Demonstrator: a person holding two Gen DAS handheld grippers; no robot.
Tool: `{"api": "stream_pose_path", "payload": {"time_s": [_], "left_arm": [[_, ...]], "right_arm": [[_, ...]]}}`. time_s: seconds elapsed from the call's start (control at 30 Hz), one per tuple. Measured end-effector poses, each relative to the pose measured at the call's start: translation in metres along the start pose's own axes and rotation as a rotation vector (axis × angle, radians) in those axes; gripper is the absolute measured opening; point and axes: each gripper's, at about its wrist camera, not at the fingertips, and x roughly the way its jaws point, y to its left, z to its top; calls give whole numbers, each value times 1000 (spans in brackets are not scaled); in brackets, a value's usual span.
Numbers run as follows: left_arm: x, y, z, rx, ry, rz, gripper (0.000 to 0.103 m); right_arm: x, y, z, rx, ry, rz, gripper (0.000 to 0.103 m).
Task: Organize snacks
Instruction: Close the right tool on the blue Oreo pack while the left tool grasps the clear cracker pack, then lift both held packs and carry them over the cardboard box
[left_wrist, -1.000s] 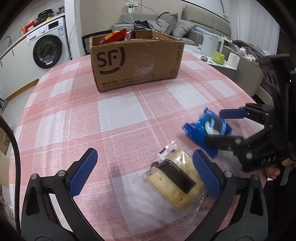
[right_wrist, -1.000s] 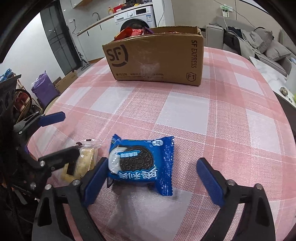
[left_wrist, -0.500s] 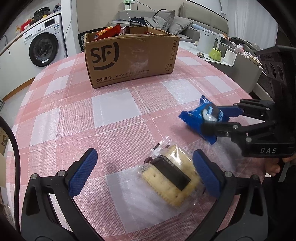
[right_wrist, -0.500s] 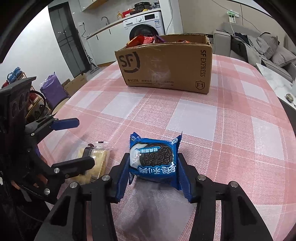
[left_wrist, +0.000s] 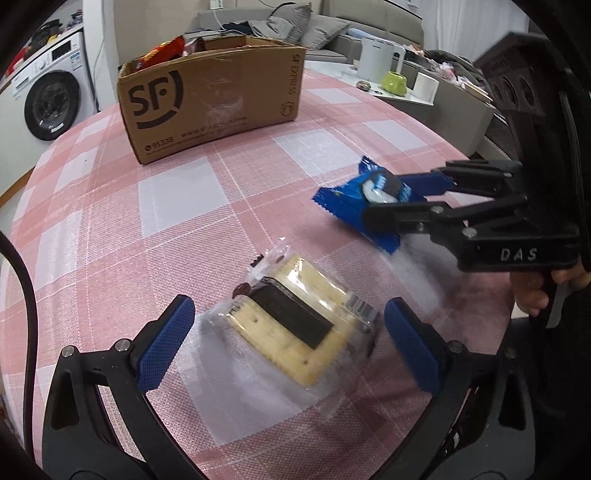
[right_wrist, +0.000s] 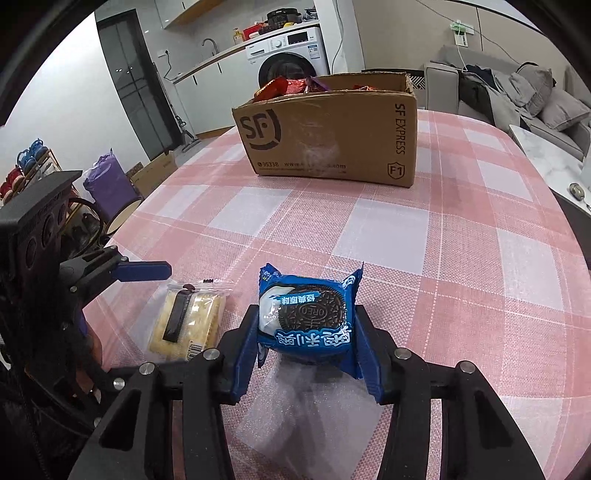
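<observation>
The right gripper (right_wrist: 306, 354) is clenched on the Oreo pack (right_wrist: 308, 317), held just above the table (right_wrist: 461, 258) near its front edge. The left gripper (left_wrist: 284, 336) is spread wide around the cracker pack (left_wrist: 291, 328), which lies flat between its fingers. The box (right_wrist: 332, 140) stands at the far side.

Blue Oreo packet (right_wrist: 306, 317) clamped upright off the cloth; clear-wrapped cracker sandwich (left_wrist: 295, 325) lies flat.

Checked table (left_wrist: 177, 192) bears cardboard box (left_wrist: 210, 99) and cracker packet (left_wrist: 295, 325).
</observation>
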Motion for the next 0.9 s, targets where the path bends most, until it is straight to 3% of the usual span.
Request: {"api": "stream_pose_path", "payload": {"time_s": [0.17, 0.4, 0.57, 0.9], "left_arm": [[9, -5, -5, 31, 43, 13, 102], [10, -1, -4, 17, 30, 20, 100], [4, 7, -2, -9, -3, 9, 77], [2, 16, 0, -40, -31, -9, 70]], "right_arm": [[0, 0, 0, 2, 1, 2, 49], [1, 0, -1, 3, 4, 5, 49], [2, 0, -2, 1, 7, 6, 49], [2, 0, -2, 4, 6, 10, 49]]}}
